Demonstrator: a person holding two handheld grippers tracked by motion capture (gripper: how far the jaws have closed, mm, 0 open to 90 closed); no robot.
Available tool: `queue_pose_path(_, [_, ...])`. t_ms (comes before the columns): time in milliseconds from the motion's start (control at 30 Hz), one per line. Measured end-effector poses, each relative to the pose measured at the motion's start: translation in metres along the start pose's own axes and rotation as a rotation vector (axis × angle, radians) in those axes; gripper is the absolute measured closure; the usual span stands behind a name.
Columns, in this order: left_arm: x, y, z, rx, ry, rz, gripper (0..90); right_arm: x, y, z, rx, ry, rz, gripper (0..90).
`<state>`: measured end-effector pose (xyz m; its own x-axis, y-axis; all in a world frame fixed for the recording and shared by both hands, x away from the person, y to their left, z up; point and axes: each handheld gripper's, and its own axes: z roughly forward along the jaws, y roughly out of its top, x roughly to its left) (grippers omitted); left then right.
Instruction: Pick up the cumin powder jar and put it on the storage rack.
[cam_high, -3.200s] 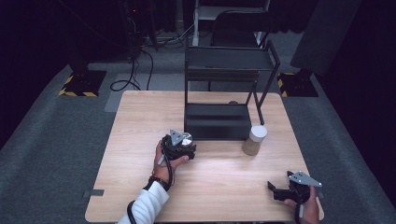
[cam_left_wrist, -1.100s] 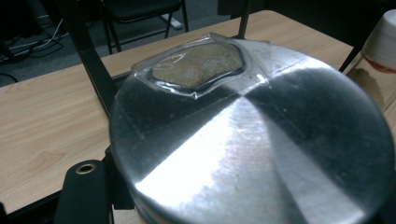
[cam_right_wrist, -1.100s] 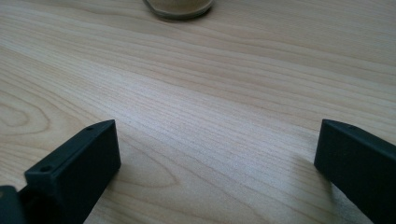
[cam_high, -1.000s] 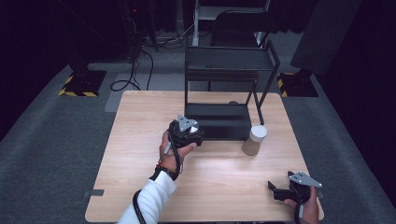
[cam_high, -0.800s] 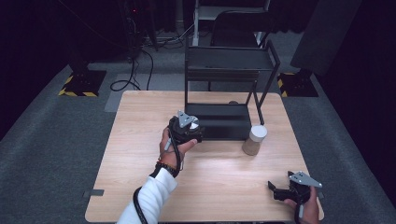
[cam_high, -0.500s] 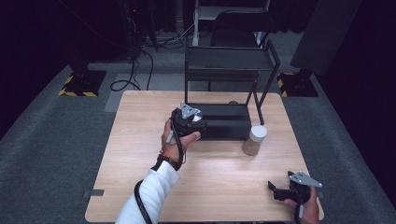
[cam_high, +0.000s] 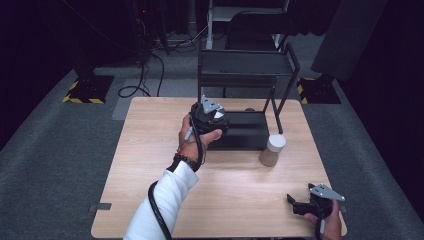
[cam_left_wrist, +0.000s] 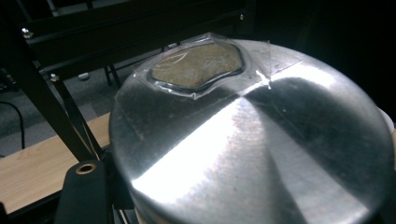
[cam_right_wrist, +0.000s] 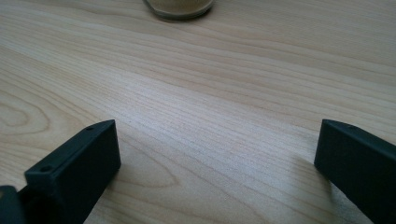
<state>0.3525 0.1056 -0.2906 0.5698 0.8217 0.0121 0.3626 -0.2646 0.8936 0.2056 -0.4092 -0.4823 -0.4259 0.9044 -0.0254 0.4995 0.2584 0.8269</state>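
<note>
My left gripper (cam_high: 212, 119) is shut on a tin with a shiny metal lid (cam_left_wrist: 261, 154). A clear taped window in the lid shows beige contents. It hangs in the air in front of the black two-shelf rack (cam_high: 245, 67), over the front left of the lower shelf. A second jar (cam_high: 272, 149) with a pale lid and beige contents stands on the table right of the rack, and its base shows at the top of the right gripper view (cam_right_wrist: 180, 7). My right gripper (cam_high: 294, 204) rests open near the table's front right corner, its jaws wide apart over bare wood (cam_right_wrist: 215, 154).
The wooden table (cam_high: 150, 165) has bare room on its left half and in front of the rack. The rack's posts (cam_high: 282, 100) rise close to the standing jar. Behind the table are a chair, cables and dark floor.
My left hand has lifted the tin off the table and carried it up and away, toward the rack. The right gripper and the standing jar have kept still.
</note>
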Motion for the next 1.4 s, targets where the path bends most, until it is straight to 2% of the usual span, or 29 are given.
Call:
queue_pose_path(533, [-0.001, 0.029, -0.008, -0.017, 0.007, 0.016, 31.1, 0.000, 0.000, 0.000, 0.001, 0.002, 0.002, 0.0])
queue_pose_path(1000, [-0.001, 0.056, -0.020, -0.052, 0.005, 0.025, 31.1, 0.000, 0.000, 0.000, -0.001, 0.000, -0.002, 0.0])
queue_pose_path(1400, [-0.002, 0.080, -0.024, -0.064, -0.013, 0.031, 31.1, 0.000, 0.000, 0.000, 0.000, 0.000, -0.001, 0.0])
